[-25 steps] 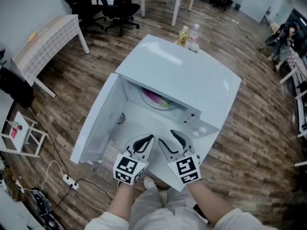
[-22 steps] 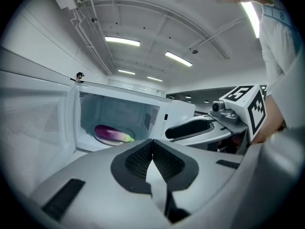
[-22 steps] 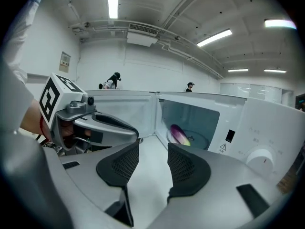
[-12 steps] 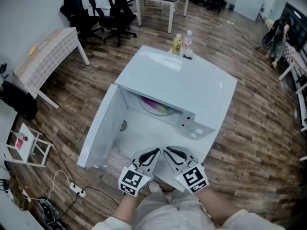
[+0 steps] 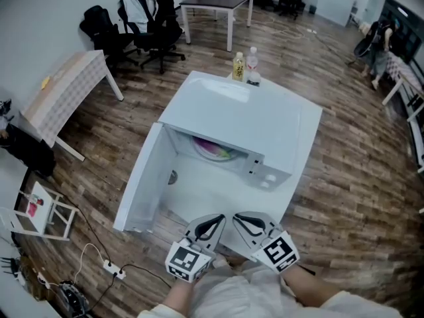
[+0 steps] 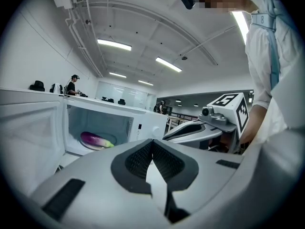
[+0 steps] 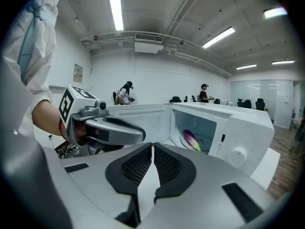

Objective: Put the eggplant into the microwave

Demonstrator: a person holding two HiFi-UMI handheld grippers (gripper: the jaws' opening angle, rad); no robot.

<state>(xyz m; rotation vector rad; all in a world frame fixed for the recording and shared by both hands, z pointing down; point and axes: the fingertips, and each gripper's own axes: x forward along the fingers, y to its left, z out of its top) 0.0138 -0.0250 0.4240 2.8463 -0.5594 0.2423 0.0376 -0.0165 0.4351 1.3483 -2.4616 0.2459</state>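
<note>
The purple eggplant lies on the glass plate inside the white microwave, whose door hangs open to the left. It shows as the eggplant in the left gripper view and the eggplant in the right gripper view. Both grippers are held side by side near the table's front edge, well back from the oven. My left gripper is shut and empty. My right gripper has its jaws closed together with nothing between them.
Two drink bottles stand behind the microwave on the white table. Around it are a checkered side table, office chairs, a power strip with cables on the wood floor, and people in the far background.
Both grippers have drawn back from the microwave mouth toward me and risen a little. The right gripper's jaws went from apart to closed. The eggplant stays inside.
</note>
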